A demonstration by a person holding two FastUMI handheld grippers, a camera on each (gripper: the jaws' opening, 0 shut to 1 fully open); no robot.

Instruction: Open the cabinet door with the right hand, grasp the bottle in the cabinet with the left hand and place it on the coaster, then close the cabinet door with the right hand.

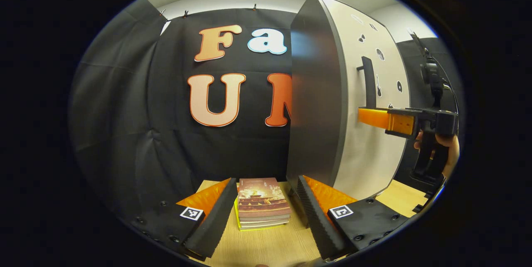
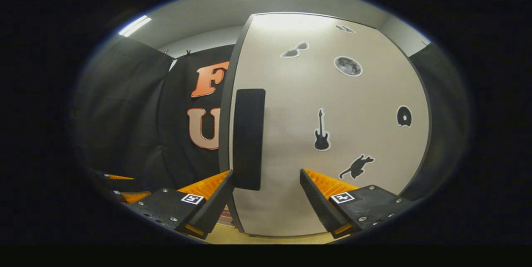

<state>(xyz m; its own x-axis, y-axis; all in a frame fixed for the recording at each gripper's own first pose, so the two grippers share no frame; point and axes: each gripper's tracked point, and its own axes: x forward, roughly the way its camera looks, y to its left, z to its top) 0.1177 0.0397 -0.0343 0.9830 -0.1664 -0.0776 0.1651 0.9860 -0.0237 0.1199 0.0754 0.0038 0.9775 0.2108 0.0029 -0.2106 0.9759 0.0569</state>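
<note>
The cabinet [image 1: 316,100] stands on the table with its pale, sticker-covered door [image 2: 332,105] shut, so its inside is hidden. A black vertical handle [image 2: 248,138] sits near the door's left edge. My right gripper [image 2: 266,172] is open close in front of the door, and the handle's lower end lies just inside its left finger. I cannot tell whether they touch. In the left gripper view the right gripper [image 1: 368,116] reaches the handle [image 1: 369,82] from the right. My left gripper [image 1: 266,180] is open and holds nothing, low over the table left of the cabinet.
A stack of books [image 1: 262,202] lies on the wooden table [image 1: 270,246] just ahead of my left gripper's fingers, beside the cabinet's dark side. A hand [image 1: 451,150] holds the right gripper. Black cloth walls close the booth behind and to the left.
</note>
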